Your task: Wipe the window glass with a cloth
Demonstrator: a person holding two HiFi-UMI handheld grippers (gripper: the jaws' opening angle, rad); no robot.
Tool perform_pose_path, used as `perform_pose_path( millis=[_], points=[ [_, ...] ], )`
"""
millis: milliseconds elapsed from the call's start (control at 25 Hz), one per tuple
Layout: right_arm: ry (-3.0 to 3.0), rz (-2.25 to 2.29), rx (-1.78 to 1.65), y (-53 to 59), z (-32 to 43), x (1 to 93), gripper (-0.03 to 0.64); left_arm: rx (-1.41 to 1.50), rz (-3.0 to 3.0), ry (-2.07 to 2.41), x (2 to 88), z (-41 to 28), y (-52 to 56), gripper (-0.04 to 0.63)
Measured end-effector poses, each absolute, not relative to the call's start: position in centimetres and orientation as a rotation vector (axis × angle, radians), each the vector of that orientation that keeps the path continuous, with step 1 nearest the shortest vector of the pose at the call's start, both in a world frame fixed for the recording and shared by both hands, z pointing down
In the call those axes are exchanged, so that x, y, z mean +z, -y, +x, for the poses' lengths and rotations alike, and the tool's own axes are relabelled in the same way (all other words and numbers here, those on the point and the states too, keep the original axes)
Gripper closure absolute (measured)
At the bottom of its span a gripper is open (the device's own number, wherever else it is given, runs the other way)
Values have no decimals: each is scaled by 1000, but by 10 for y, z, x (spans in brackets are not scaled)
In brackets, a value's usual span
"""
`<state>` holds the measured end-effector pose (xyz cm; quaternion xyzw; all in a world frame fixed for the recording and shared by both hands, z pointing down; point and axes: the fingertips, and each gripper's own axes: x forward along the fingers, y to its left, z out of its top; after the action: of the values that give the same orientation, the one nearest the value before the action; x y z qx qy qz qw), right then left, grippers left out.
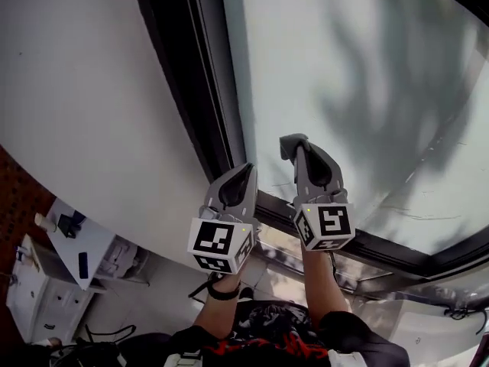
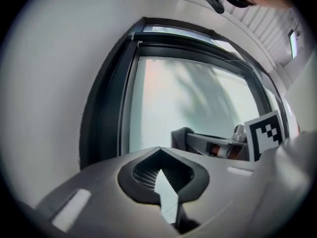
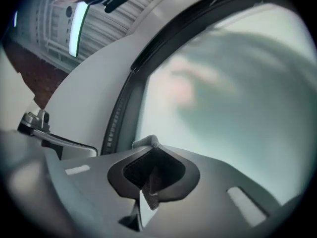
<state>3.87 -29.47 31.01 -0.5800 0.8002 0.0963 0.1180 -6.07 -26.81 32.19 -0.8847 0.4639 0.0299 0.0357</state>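
Note:
The frosted window glass (image 1: 359, 75) fills the upper right of the head view, inside a dark frame (image 1: 206, 75). My right gripper (image 1: 295, 147) is shut on a small grey cloth (image 1: 289, 144), whose wad sticks out past the tips and rests on the lower part of the pane. The right gripper view shows the cloth (image 3: 147, 142) bunched at the tips of the right gripper (image 3: 150, 155), with a strip pinched between the jaws. My left gripper (image 1: 248, 168) is shut with nothing in it, close beside the right one, at the frame's lower corner. From the left gripper (image 2: 159, 149), the cloth (image 2: 180, 135) shows to the right.
A white wall (image 1: 84, 105) lies left of the frame. The dark bottom rail (image 1: 397, 247) runs just below the grippers. A white desk (image 1: 84, 243) with small items stands far below at the lower left, next to a white cabinet (image 1: 30, 297).

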Motion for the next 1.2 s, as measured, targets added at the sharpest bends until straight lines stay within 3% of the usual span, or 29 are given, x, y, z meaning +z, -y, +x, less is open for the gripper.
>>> perform_pose_path(
  millis=[160, 320, 480, 840, 1200],
  points=[
    [-2499, -1566, 161, 341, -32, 331, 598, 38, -2702, -1498, 328, -90, 273, 578],
    [-2453, -1726, 231, 341, -9, 338, 599, 82, -2769, -1429, 325, -87, 274, 578],
    [-2328, -1910, 263, 305, 73, 333, 598, 45, -2819, -1324, 329, -45, 283, 578],
    [-1764, -2312, 242, 168, 305, 348, 600, 193, -3060, -673, 326, 142, 216, 578],
    [-1074, -2686, 148, -2, 476, 357, 600, 191, -3114, -412, 301, 216, 153, 578]
  ],
)
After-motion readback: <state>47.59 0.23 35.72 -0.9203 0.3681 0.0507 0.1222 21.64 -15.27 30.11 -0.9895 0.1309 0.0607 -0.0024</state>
